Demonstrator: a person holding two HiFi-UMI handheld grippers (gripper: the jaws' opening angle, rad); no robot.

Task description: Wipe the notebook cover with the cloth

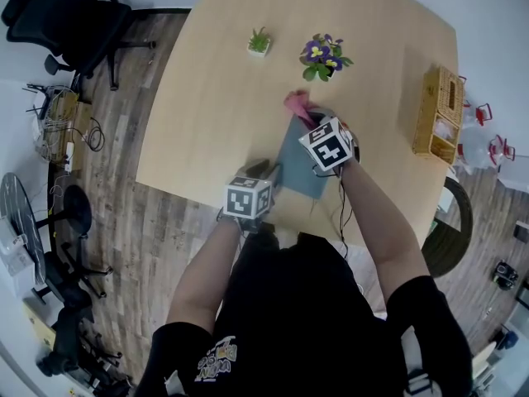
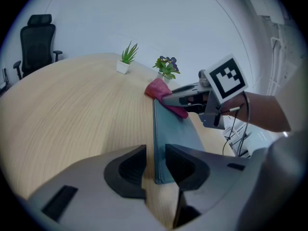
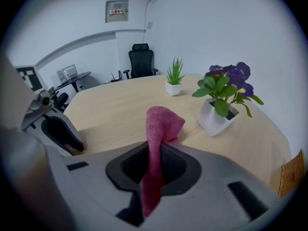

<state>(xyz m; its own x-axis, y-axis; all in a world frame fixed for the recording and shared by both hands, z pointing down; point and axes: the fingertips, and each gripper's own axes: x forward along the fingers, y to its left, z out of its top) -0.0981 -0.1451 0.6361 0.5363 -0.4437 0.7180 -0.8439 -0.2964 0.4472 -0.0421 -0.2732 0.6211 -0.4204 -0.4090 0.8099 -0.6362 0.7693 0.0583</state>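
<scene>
A grey-blue notebook [image 1: 297, 170] lies flat on the wooden table [image 1: 207, 131], right in front of the person. My left gripper [image 1: 270, 173] is at its near left corner. In the left gripper view the notebook [image 2: 175, 138] has its left edge between the jaws of that gripper [image 2: 155, 154]. Bare wood shows between the edge and the left jaw, so the jaws stand open. My right gripper [image 1: 308, 120] is at the notebook's far end, shut on a pink cloth [image 1: 297, 104]. The cloth [image 3: 161, 121] sticks up out of that gripper [image 3: 155, 153] and rests on the notebook's far corner [image 2: 161, 90].
A small green plant [image 1: 259, 42] in a white pot and a purple flower pot [image 1: 324, 58] stand beyond the notebook. A wicker basket [image 1: 440, 114] sits at the table's right edge. A black office chair [image 1: 70, 23] stands on the floor at far left.
</scene>
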